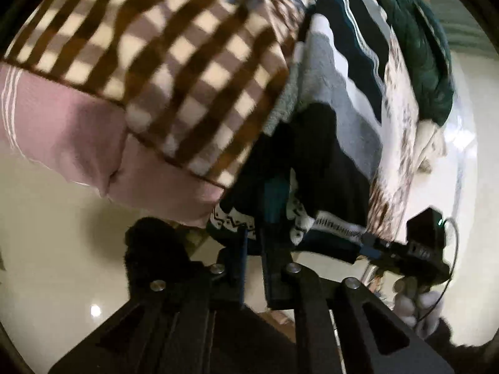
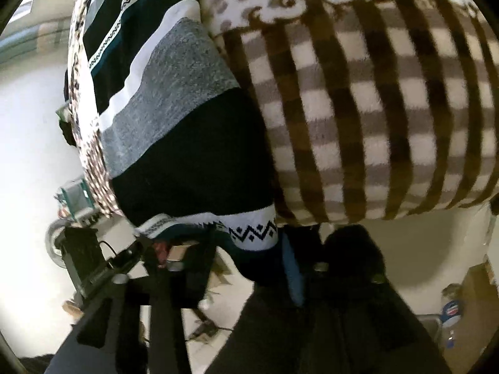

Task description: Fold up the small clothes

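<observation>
Left gripper (image 1: 254, 237) sits at the patterned hem of the striped sweater (image 1: 336, 118), jaws nearly together with the zigzag band running across them. Too blurred for me to say whether the pads actually pinch the knit, so I won't call it a grasp.

My right gripper (image 2: 246, 258) is under the same hem band; one blue pad (image 2: 293, 274) shows just below the white zigzag border, jaws clearly apart, not pressing cloth as far as I can see.

Landmark is the sweater's hem band. Both my grippers are at it, left one seemingly toward one end, right one further along. The sweater runs away from both grippers, long axis straight ahead, stripes crossing that axis. It lies on the brown checked blanket (image 1: 174, 71), its far end near a dark green garment (image 1: 418, 62). A pink cloth (image 1: 62, 124) hangs off the blanket edge, well to the side of the hem.

My read: next move turns on the hem line. Both grippers have to take it at matching depth, then carry it along the long axis toward the far end. Left is nearer to a grip; right has to close first. Risk: catching the blanket nap under the hem.
</observation>
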Demonstrator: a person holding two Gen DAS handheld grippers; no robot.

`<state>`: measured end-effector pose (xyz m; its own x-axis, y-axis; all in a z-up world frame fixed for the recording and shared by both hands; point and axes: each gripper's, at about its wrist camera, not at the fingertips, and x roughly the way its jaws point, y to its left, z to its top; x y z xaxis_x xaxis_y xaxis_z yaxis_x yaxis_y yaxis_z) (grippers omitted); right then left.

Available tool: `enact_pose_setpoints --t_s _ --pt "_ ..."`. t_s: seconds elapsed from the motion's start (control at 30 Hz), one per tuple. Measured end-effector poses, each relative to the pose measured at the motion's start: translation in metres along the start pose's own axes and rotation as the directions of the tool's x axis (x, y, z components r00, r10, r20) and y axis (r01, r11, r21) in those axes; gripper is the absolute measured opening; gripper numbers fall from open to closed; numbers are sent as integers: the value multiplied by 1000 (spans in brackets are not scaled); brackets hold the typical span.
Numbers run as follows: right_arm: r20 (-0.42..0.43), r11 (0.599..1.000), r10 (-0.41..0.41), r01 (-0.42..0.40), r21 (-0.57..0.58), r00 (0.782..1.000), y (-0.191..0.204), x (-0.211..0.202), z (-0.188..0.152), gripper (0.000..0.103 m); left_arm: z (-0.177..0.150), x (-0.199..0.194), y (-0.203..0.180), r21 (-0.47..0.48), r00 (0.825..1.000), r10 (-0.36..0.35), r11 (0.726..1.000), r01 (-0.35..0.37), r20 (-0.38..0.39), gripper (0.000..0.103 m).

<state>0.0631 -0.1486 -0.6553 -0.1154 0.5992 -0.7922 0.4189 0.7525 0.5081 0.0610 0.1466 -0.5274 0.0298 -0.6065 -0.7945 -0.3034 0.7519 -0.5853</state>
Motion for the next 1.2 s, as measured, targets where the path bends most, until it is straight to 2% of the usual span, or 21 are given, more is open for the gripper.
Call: enact_pose_setpoints --t_s 0.03,0.1,0.13,0.2,0.27,0.3,0.4,0.43,0.5,0.53,0.57,0.6,0.63,0.7,0.73,0.9,0.97,1.1,1.2 --pt "19 1000 7 -7 -15 1000 2 -3 -1 48 0 -2 0 9 1000 -8 1000 8 18 41" --pt "55 999 25 -23 -42 998 4 -9 0 56 3 0 -3 49 998 -40 998 38 53 65" --pt "66 998 30 -26 -52 997 4 -9 2 63 4 5 -6 65 996 -61 996 57 60 65" --pt "81 996 45 -39 -75 996 2 -1 10 64 8 19 -8 73 994 -95 993 90 58 65" --pt "51 996 54 -50 -69 997 -4 17 21 64 13 34 -11 61 993 -103 993 100 51 65" --pt "41 996 68 -65 -68 997 -7 26 25 64 14 41 -15 61 994 -102 993 99 42 65" --pt "35 991 112 -109 -84 993 -9 39 28 64 14 59 -15 98 999 -30 995 29 12 65" --pt "40 990 111 -107 -95 993 -8 41 27 64 14 64 -14 103 1000 -18 994 17 2 65" --pt "36 987 116 -111 -114 993 -7 43 25 53 13 66 -11 99 999 -33 995 33 2 65" --pt "29 986 129 -125 -113 991 -7 43 24 40 13 64 -10 96 999 -40 995 39 4 65" --pt "21 984 143 -140 -112 990 -7 43 22 39 11 61 -8 92 999 -45 995 44 7 63" --pt "13 982 153 -151 -112 988 -7 43 21 39 9 61 -11 91 999 -48 995 47 12 49" --pt "4 981 157 -156 -111 988 -6 44 21 39 7 58 -11 94 998 -55 994 54 12 28" --pt "-15 980 163 -164 -116 986 -3 45 19 27 2 50 -12 96 998 -63 993 62 9 16" --pt "-9 978 175 -175 -111 984 -1 42 18 19 -1 44 -15 100 997 -73 992 71 13 13" --pt "41 957 260 -252 -141 965 26 4 8 15 -5 3 -40 68 989 -131 990 127 64 10" --pt "71 944 307 -295 -146 949 39 -16 7 15 -1 -18 -54 48 979 -178 984 174 100 10" --pt "152 919 383 -360 -161 911 71 -65 18 15 26 -55 -85 59 943 -280 960 274 177 10" --pt "216 902 423 -385 -198 880 106 -95 38 15 63 -74 -122 106 906 -355 935 340 231 10"
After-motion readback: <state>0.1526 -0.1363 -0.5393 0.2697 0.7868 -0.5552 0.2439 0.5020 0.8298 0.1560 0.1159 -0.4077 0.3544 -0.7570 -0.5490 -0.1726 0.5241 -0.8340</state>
